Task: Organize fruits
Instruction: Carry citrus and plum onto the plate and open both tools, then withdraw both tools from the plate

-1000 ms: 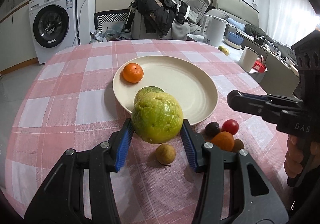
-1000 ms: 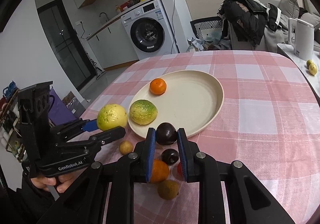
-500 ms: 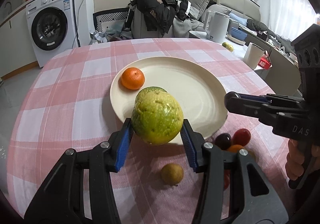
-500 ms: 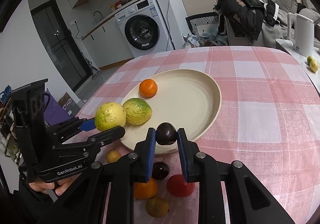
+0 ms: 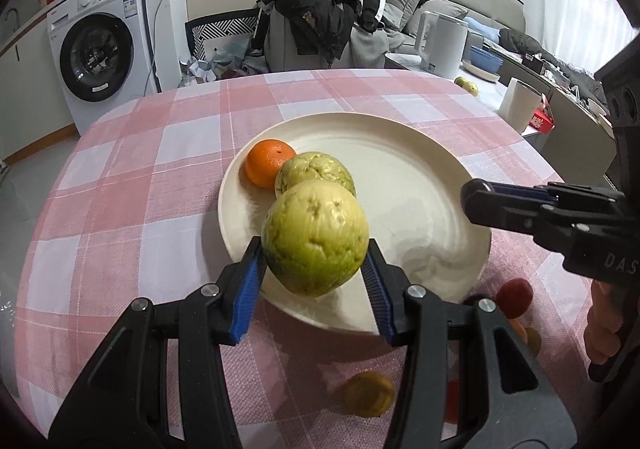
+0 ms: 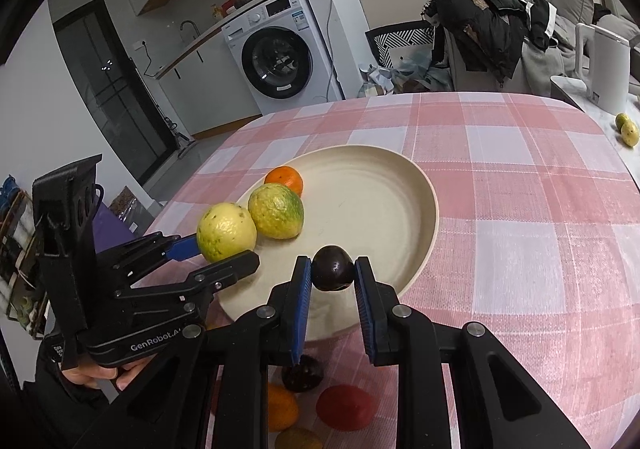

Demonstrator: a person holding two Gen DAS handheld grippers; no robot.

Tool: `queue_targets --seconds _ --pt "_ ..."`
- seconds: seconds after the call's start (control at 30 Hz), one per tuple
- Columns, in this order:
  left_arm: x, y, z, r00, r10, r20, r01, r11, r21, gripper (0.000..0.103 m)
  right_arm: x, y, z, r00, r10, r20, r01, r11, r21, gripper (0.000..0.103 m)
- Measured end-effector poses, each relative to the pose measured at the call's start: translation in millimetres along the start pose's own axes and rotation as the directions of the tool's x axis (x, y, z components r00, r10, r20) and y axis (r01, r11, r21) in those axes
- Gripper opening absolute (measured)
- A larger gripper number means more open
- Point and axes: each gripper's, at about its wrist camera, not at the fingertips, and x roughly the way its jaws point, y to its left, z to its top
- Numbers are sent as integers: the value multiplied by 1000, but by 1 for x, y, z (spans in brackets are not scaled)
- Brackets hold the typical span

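Note:
My left gripper [image 5: 315, 261] is shut on a large yellow-green fruit [image 5: 315, 237] and holds it over the near left part of the cream plate [image 5: 420, 185]. A second green fruit [image 5: 316, 173] and an orange [image 5: 266, 163] lie on the plate's left side. My right gripper [image 6: 333, 273] is shut on a small dark purple fruit [image 6: 332, 268] above the plate's near rim [image 6: 430, 225]. The left gripper with its fruit also shows in the right wrist view [image 6: 226, 231]. The right gripper shows edge-on in the left wrist view [image 5: 476, 201].
Loose fruits lie on the pink checked cloth [image 6: 520, 209] near the plate's front edge: a red one [image 6: 346, 407], a dark one [image 6: 302, 373], an orange one [image 6: 280, 407] and a yellowish one [image 5: 368, 393]. A white kettle [image 5: 440, 45] and a cup [image 5: 518, 109] stand beyond the table's right edge.
Both grippers have moved forward and up with their fruits, from above the loose fruits to over the plate. The jaws have stayed shut on them.

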Motion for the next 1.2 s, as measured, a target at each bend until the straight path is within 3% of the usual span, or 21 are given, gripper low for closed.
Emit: queue_targets --seconds 0.4,0.5,0.53,0.63,0.7,0.77,0.83,0.87,0.9,0.97,1.2 --pt "3 0 0 1000 -6 -5 7 1000 19 46 11 -11 7 999 -29 -19 29 999 29 24" --pt "-3 -3 -3 1000 14 12 -14 999 38 48 7 -14 6 1000 -32 0 32 998 55 39" --pt "-7 -3 -4 1000 13 20 -13 999 37 52 2 -15 6 999 -36 17 35 997 63 48" --pt "-22 -3 -7 999 15 48 -16 1000 25 64 -10 -15 3 997 -57 51 53 996 67 53" --pt "-33 -2 -10 998 20 66 -22 1000 17 72 -18 -15 1 996 -63 57 60 996 65 63" --pt "-47 -3 -14 996 26 83 -27 1000 9 87 -26 -14 -3 996 -62 64 59 996 60 84" --pt "-60 -2 -20 994 32 101 -32 999 -4 92 -35 -13 -8 996 -61 59 58 997 48 92" --pt "-66 -2 -23 994 34 105 -33 999 -10 101 -38 -12 -10 996 -63 58 61 997 44 94" --pt "-74 -1 -27 993 38 113 -36 999 -22 102 -42 -10 -13 996 -76 56 74 997 35 96" --pt "-85 -2 -33 992 34 125 -30 999 -33 102 -46 -9 -18 994 -91 55 90 996 23 103" --pt "-114 -2 -54 990 48 132 -42 998 -47 102 -58 1 -37 992 -118 43 120 992 -42 103"
